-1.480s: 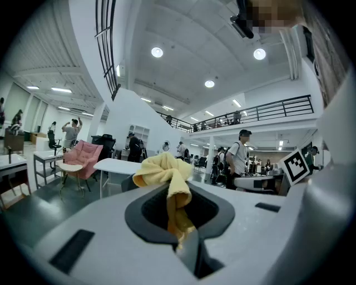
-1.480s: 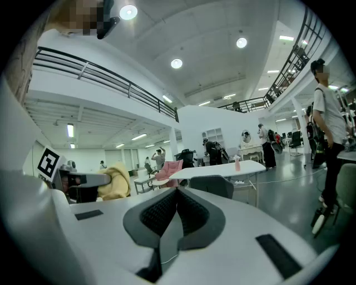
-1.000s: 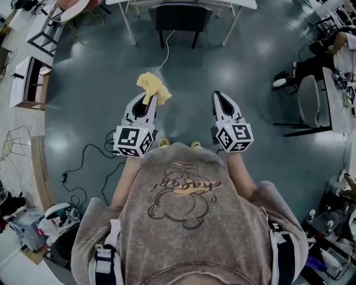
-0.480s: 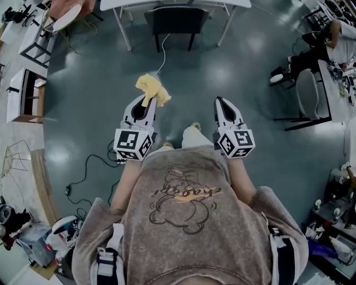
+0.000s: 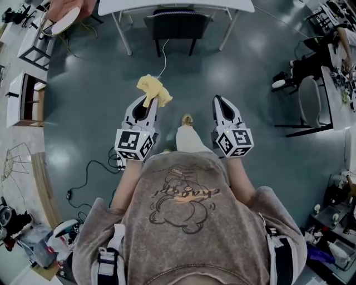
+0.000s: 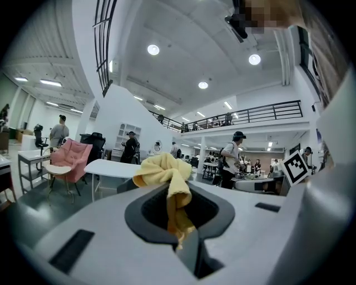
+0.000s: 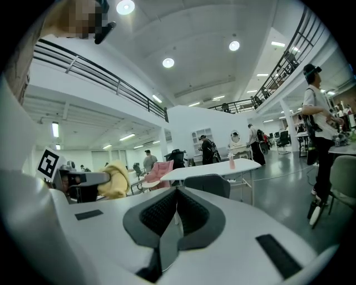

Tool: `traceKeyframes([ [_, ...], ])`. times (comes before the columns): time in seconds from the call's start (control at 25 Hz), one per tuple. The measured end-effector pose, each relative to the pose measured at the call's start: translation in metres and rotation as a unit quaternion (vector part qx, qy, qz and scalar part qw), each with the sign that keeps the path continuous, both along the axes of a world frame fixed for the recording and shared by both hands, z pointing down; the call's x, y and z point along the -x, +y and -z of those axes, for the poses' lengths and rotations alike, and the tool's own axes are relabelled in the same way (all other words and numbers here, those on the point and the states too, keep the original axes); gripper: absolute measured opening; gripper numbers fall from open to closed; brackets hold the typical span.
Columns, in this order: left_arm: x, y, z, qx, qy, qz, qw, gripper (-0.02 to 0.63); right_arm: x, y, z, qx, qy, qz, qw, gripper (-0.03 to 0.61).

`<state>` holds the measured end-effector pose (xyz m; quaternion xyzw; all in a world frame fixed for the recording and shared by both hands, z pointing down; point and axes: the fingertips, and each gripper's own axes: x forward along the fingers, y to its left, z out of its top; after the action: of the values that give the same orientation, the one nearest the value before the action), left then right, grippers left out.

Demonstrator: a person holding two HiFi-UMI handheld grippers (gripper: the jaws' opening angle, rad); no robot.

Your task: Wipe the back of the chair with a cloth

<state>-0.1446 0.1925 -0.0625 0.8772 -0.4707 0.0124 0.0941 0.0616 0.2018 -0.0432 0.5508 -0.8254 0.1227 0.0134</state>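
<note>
Clamping a crumpled yellow cloth (image 5: 154, 88) between its closed jaws, the left gripper (image 5: 147, 101) is held out in front of the person's chest, with the bunched end of the cloth standing past the jaw tips. Right gripper (image 5: 223, 106): held alongside, apart from the left, jaws pressed together with nothing between them. Black chair (image 5: 178, 21): pushed in at a white table (image 5: 167, 5), well ahead of both grippers and well apart from the cloth, with a white cable (image 5: 164, 53) trailing over the grey floor from beneath it.
</note>
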Motion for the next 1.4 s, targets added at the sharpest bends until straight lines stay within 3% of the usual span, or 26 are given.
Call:
traceKeyframes([
  [0.32,-0.019,-0.091,0.009,-0.004,-0.003,0.011,0.9999,0.054,-0.023,-0.097,0.007,-0.002,-0.004,0.008,1.0,0.026],
  [0.84,-0.048,-0.211,0.019,-0.008,-0.003,0.064,0.9979,0.054,-0.056,-0.229,0.009,0.003,-0.009,0.062,0.998,0.026],
  [1.4,-0.023,-0.315,-0.007,0.013,-0.019,0.035,0.9991,0.054,-0.037,-0.325,-0.006,0.019,-0.012,0.025,0.999,0.026],
])
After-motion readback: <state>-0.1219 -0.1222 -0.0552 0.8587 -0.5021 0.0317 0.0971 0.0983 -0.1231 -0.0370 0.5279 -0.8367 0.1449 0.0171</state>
